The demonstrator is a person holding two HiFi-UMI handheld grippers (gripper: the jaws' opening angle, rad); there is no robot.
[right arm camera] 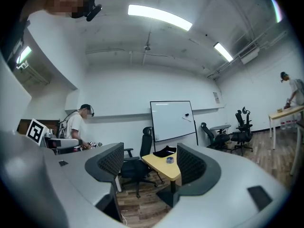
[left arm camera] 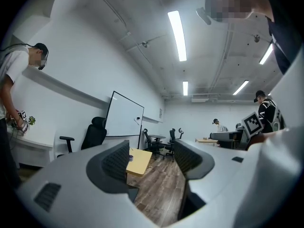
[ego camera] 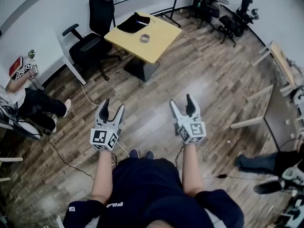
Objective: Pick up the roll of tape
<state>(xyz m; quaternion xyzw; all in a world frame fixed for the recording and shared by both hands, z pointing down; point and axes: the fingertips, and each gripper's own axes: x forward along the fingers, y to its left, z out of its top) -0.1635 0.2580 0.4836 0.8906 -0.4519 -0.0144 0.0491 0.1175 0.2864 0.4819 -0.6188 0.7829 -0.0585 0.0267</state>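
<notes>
— Sitting flat near the middle of the yellow surface (ego camera: 164, 34), the roll of tape (ego camera: 145, 38) has its hole facing up and nothing touching it. What shares the top with it?

— Only a black item (ego camera: 133, 23), which looks like cloth, at the far corner and apart from the roll. A black office chair (ego camera: 92, 44) stands just beside the surface on its left side, and in the right gripper view a whiteboard (right arm camera: 172, 120) stands behind it against the white wall.

— And where are the two claws?

— Well apart from the surface. The left claw (ego camera: 113, 104) and the right claw (ego camera: 181, 100) are held level and side by side in front of the person, over the wooden floor (ego camera: 204, 75), both pointing toward the surface.

— Is either one gripping anything?

— No. Each claw has its jaws spread wide with nothing between them. In both gripper views only the distant room shows through the gap. In the right gripper view the roll appears small on the yellow top, near the right jaw. In the left gripper view it sits just beside the edge of the left jaw.

— Anyone else in the shot?

— A seated person (ego camera: 33, 106) at the left edge of the head view, close to the wall.
</notes>
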